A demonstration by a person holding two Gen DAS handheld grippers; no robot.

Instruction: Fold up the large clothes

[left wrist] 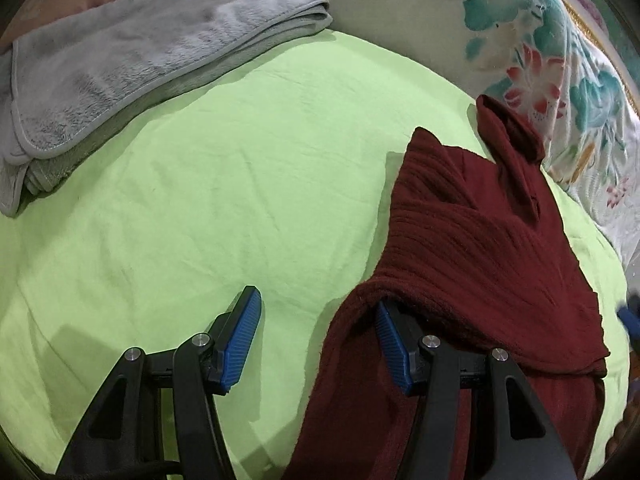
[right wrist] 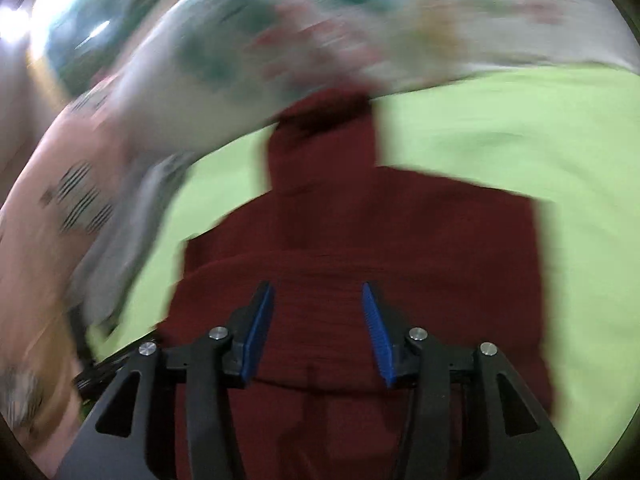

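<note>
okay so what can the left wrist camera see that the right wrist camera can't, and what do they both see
Only the left wrist view shows the folded grey blanket at the far left of the bed, and the left hand-held gripper, jaws apart, with a fold of the maroon sweater draped over one finger.

Only the right wrist view, heavily blurred, shows the right hand-held gripper, jaws apart above the sweater, and pink patterned fabric at the left.

Both show the sweater on the lime green sheet and the floral quilt behind.

Green bed (left wrist: 240, 152) (maroon garment (left wrist: 480, 240), grey blanket (left wrist: 132, 68))
</note>
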